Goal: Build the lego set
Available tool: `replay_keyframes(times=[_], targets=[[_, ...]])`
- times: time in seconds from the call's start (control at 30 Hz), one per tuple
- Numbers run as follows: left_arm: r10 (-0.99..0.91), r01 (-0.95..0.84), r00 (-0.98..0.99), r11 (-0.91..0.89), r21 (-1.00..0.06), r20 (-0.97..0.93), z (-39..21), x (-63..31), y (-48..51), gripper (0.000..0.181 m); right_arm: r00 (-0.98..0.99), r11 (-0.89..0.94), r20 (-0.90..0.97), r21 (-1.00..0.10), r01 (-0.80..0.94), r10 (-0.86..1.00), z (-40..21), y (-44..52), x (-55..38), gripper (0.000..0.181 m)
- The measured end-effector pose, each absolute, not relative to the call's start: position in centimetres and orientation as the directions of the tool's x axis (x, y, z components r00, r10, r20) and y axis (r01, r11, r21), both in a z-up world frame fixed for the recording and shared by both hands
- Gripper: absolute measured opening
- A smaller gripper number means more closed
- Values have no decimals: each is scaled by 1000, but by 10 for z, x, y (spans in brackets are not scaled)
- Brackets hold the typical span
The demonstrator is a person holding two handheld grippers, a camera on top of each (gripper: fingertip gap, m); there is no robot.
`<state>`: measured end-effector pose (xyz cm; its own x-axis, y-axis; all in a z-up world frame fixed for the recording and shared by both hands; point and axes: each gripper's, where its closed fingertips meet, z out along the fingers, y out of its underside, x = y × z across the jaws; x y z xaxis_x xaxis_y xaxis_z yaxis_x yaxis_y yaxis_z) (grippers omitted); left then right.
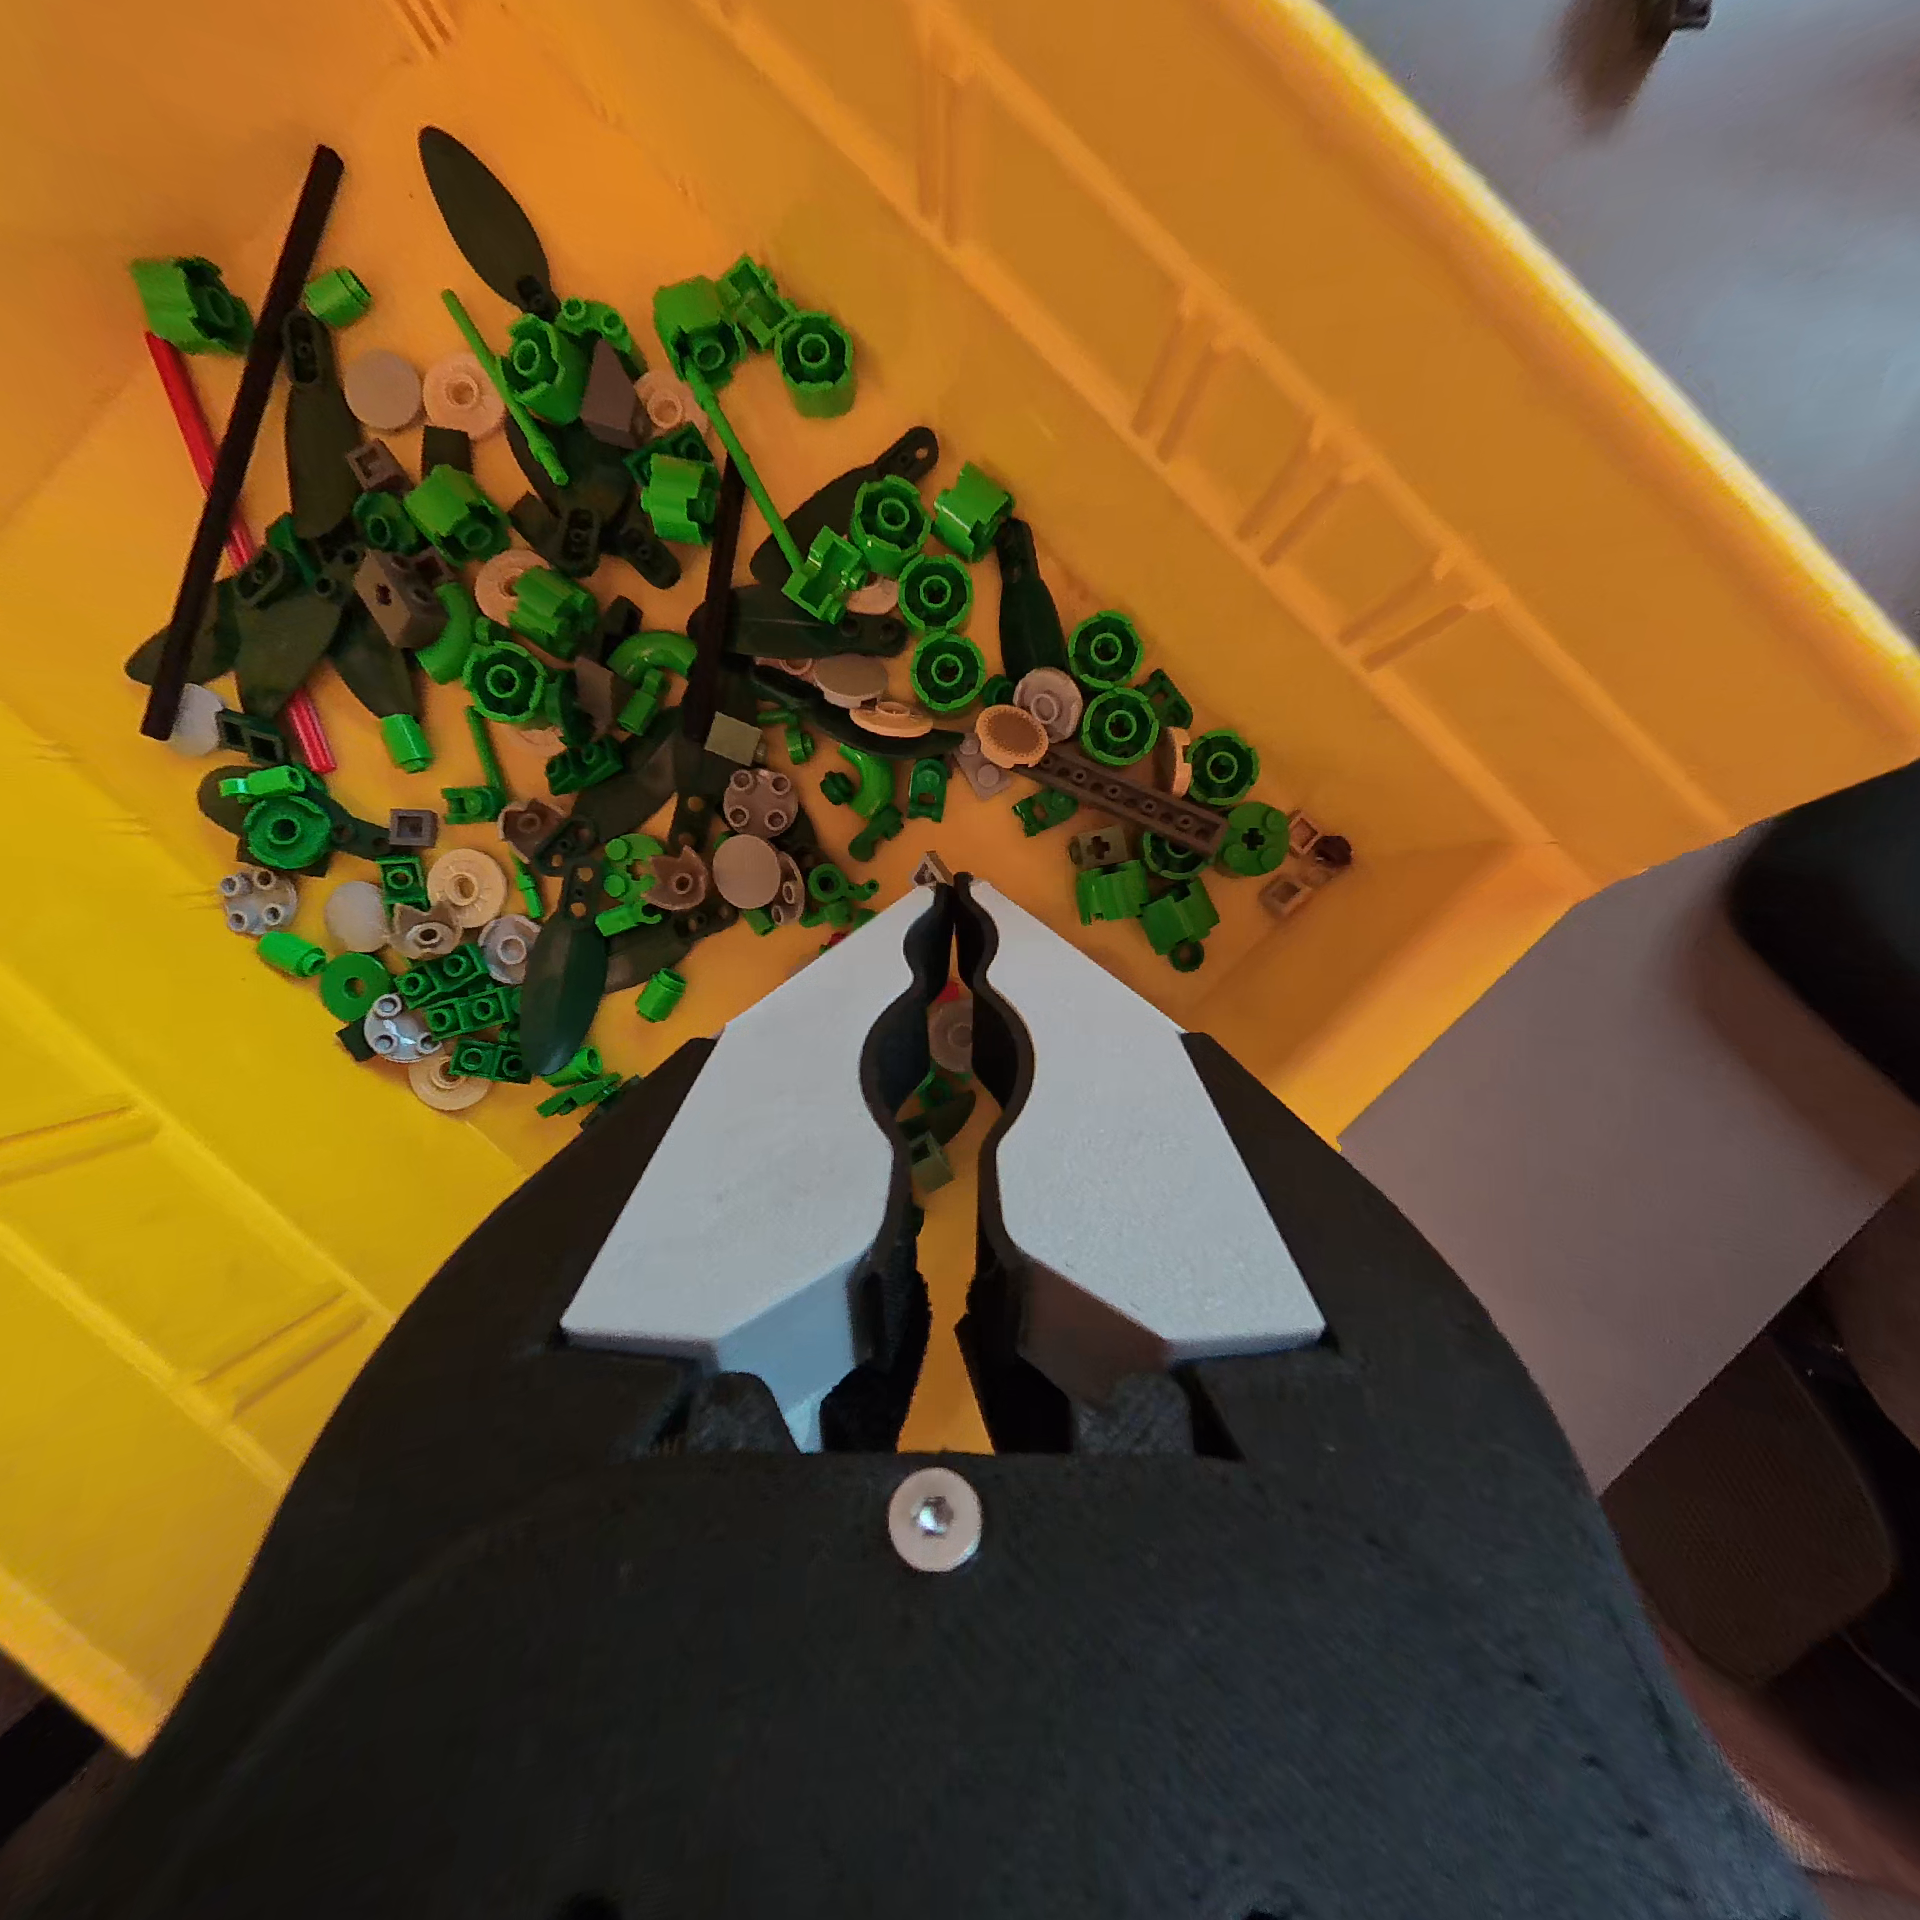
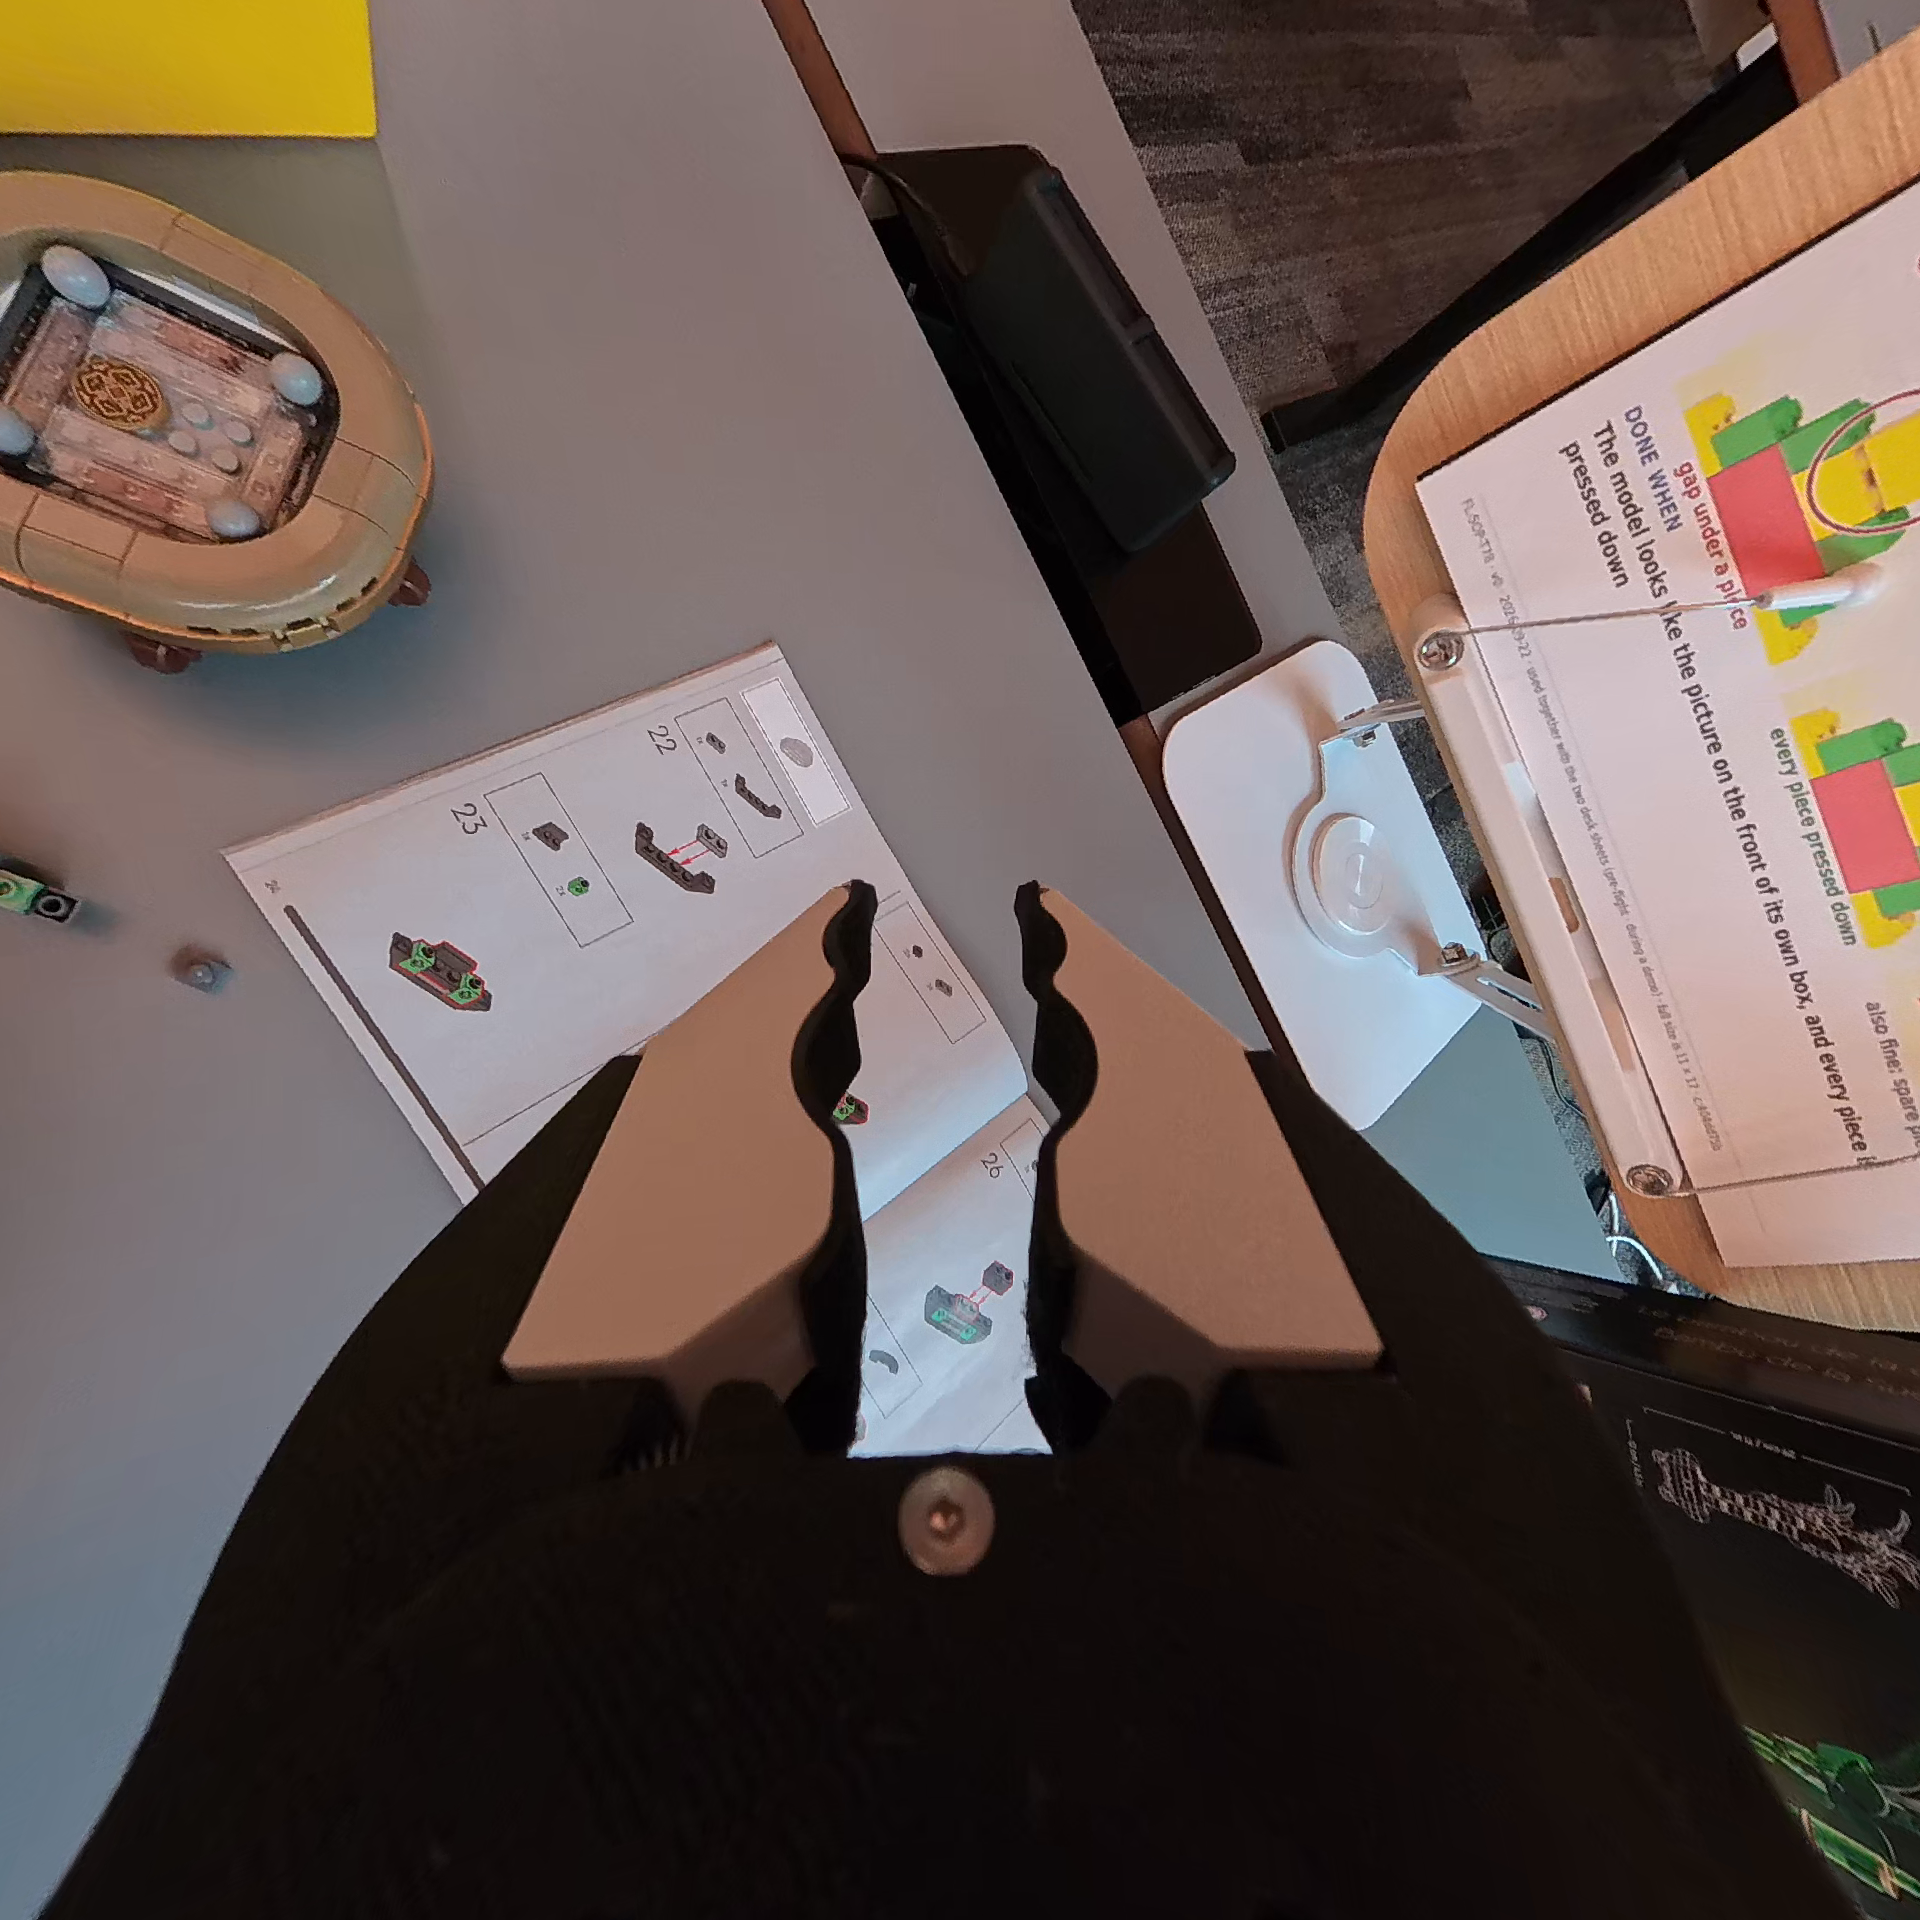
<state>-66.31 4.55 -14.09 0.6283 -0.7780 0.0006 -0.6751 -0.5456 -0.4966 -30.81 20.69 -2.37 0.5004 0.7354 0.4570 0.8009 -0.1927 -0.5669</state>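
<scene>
In the left wrist view, a yellow bin [image 1: 1299,343] holds a heap of loose Lego pieces [image 1: 644,665]: green round bricks, dark green leaves, grey and tan round plates, black rods. My left gripper [image 1: 951,883] hangs over the bin's near side, its jaws together and pinching a small grey piece [image 1: 931,869] at the tips. In the right wrist view, my right gripper [image 2: 943,894] is open and empty above the open instruction booklet [image 2: 540,894]. A tan oval built base [image 2: 197,416] stands on the grey table [image 2: 623,416] at the left.
A small green-and-black assembly [image 2: 36,902] and a small brown piece [image 2: 203,971] lie on the table left of the booklet. A printed sheet on a wooden stand [image 2: 1714,727] is at the right beyond the table edge. The set's dark box [image 2: 1766,1558] lies at the lower right. Spacing between my two grippers at the tips: around 40 cm. The tan oval built base [image 2: 197,416] is about equally far from each gripper, around 20 cm.
</scene>
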Motion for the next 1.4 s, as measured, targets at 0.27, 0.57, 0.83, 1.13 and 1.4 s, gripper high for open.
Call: replay_keyframes(times=[0.27, 0.57, 0.83, 1.13, 1.4], targets=[[-768, -533, 633, -519, -668, 92, -82, -641, 54, 0, 324, 118, 493, -673, 730, 807, 2, 185, -399, 28], [-844, -490, 513, -436, -755, 154, -27, -595, 55, 0, -119, 557, 597, -634, 536, 793, -9, 82, -545, 25], [-877, -524, 461, -393, -756, 137, -21, -573, 50, 0, -179, 617, 629, -597, 513, 757, -28, 62, -578, 26], [-886, -539, 442, -389, -747, 142, -26, -568, 46, 0, -227, 619, 603, -590, 519, 765, -39, 53, -583, 4], [-863, -412, 484, -370, -833, 144, -5, -572, 56, 25, -197, 451, 437, -616, 645, 878, -50, 64, -554, 4]])
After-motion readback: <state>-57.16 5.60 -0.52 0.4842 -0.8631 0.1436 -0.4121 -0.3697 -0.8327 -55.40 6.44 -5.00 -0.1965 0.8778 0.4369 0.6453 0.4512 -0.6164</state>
